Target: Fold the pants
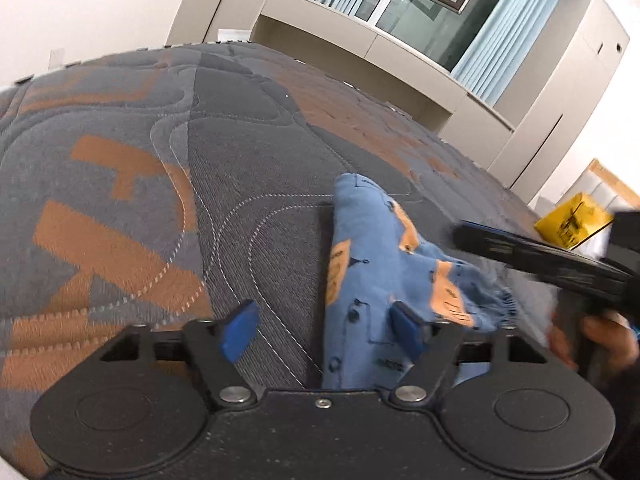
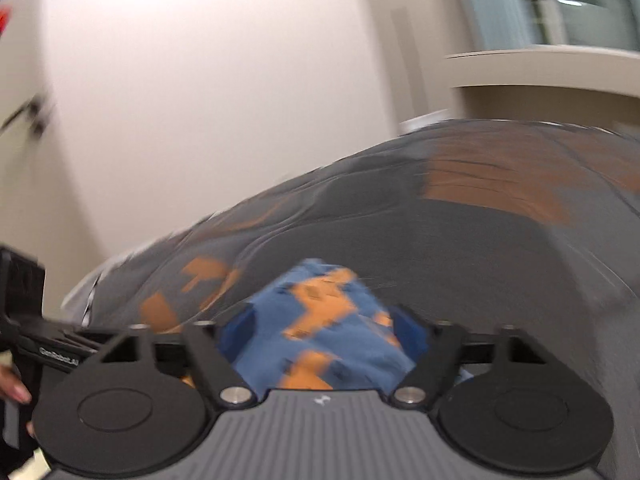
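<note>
Your left claw (image 1: 324, 330) sits closest to its lens, black body low in the frame, its two blue pads standing moderately apart. The left pad hovers over bare bedding; the right pad lies against the edge of the cloth, and nothing is pinched between them.

You are working over a big quilted mattress in dark grey with rust-orange blocks and pale stitched curves (image 1: 140, 160); it fills most of both views. Behind it runs a beige built-in cabinet with a ledge (image 1: 400, 60), then a window (image 1: 440, 8) hung with pale blue curtains (image 1: 500, 40).

On the bed lie the small blue pants with orange patches and dark printed marks (image 1: 372, 248). They are bunched and narrow, one end pointing away from you, the gathered waistband nearer your right side.

Your right claw (image 2: 324, 328) reaches in over that waistband end. Its view is badly blurred: the blue and orange cloth fills the gap from one blue pad to the other, but you cannot tell whether the pads actually press on it.

Your right hand (image 1: 608, 336) grips that tool's handle at the left view's right edge, and your left hand's fingers (image 2: 12, 388) show at the right view's left edge.

Beyond the bed's far right corner stands a yellow box-like thing with dark print (image 1: 572, 220), well clear of the pants.
</note>
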The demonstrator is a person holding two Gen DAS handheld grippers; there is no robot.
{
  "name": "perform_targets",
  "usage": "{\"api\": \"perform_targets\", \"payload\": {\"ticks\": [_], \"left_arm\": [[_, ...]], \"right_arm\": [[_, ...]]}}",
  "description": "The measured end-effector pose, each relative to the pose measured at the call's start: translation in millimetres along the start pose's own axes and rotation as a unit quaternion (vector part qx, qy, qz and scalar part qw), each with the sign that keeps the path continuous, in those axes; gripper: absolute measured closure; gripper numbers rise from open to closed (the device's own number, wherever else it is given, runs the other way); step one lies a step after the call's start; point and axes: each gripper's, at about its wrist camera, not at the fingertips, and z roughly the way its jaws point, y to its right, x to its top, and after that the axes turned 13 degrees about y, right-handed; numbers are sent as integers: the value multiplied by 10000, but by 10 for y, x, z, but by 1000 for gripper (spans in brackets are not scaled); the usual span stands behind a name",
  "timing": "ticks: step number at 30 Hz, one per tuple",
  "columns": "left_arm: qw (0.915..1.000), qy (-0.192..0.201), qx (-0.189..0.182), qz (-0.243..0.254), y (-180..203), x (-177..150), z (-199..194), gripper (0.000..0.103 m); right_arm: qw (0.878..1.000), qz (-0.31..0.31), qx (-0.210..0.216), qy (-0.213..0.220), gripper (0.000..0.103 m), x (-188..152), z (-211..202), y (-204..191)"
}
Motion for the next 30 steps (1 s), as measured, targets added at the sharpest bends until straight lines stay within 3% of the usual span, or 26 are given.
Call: {"api": "perform_targets", "payload": {"ticks": [3,10,13,16,22,24,27,30], "left_arm": [[9999,-68,-7,-157,-21,-31,-6,47],[9994,-44,18,-338,-130,-74,35,51],[9997,-45,29,-249,-105,-77,18,50],[9997,-61,18,-242,-82,-46,-6,45],[9998,-66,-115,-158,1,-31,15,28],[9998,-70,-155,-65,70,-37,39,18],[9998,-79,-138,135,188,-24,110,4],[9996,-119,-92,227,240,0,184,2]], "right_arm": [[9967,-611,129,-516,66,36,437,-206],[9936,-730,107,-853,65,-50,807,-260],[9950,-613,31,-792,55,-90,759,-230],[9967,-584,-134,-556,52,-19,524,-193],[9944,-423,-952,-199,32,-114,-238,-3],[9938,-106,-1091,-205,12,-216,-432,127],[9920,604,-1102,-131,0,-386,-626,378],[9879,1185,-964,-285,0,-537,-605,574]]}}
